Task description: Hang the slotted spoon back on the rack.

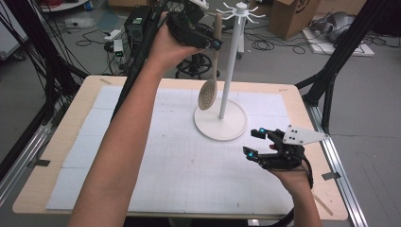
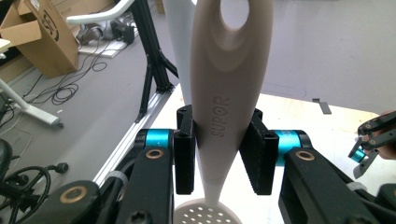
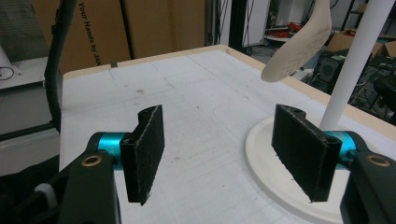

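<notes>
While I hold the spoon (image 1: 211,71) up high in my left gripper (image 1: 213,43), its long handle hangs almost straight down from my jaws, with the round holey bowl at the bottom and the handle's end pointing up past them. My left jaws are pressed tight on both sides of the handle, just below the hanging hole (image 2: 235,13) near its top end. The white rack pole (image 1: 230,66) stands just beside the spoon, on the far side of it from my left hand, and its little hooks (image 1: 240,10) spread out above my gripper. So the hole is above my jaws, and the hooks are up and a bit to the side of it; I think I must lift the spoon and bring the hole over a hook. My left hand is much the nearer one to the rack top. My right gripper (image 1: 255,142) rests low over the table (image 1: 56,142), near the rack's round base (image 1: 227,127) and well apart from the spoon. Its jaws stand open with nothing between them, and they touch nothing. I think it may only need to wait, or steady the base.
</notes>
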The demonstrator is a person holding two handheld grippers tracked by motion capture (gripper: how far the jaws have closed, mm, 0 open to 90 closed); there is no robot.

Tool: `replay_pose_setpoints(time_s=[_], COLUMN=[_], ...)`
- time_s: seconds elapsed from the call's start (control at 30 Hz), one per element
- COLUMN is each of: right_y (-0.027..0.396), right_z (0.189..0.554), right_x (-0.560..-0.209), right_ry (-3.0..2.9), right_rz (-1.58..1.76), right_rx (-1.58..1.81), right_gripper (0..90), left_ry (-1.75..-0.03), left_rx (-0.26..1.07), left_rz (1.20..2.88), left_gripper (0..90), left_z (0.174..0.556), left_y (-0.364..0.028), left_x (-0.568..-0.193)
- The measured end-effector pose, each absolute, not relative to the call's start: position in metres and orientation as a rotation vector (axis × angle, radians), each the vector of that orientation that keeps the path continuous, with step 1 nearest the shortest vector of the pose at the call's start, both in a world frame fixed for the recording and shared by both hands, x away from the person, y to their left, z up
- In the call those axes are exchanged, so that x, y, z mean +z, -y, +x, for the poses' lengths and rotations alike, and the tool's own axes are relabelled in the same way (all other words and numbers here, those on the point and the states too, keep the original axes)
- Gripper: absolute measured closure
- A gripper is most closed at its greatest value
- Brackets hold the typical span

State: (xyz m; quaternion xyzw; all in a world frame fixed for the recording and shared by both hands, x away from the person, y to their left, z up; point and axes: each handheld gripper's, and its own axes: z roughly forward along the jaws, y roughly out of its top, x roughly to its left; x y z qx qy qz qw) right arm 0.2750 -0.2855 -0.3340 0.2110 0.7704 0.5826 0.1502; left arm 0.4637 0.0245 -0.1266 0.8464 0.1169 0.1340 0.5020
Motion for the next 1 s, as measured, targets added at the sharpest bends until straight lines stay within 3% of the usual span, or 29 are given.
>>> replay_pose_setpoints(time_s=[1.0], right_y=[0.2859], right_z=[0.2757], right_x=[-0.3352], right_ry=[-2.218], right_rz=[0.609], right_rx=[1.677], right_gripper=[34.5], left_ry=[-0.306], left_rx=[0.353], left_rz=[2.065], left_gripper=[68.4], left_z=[0.4670], left_y=[-0.0205], left_x=[-0.1257])
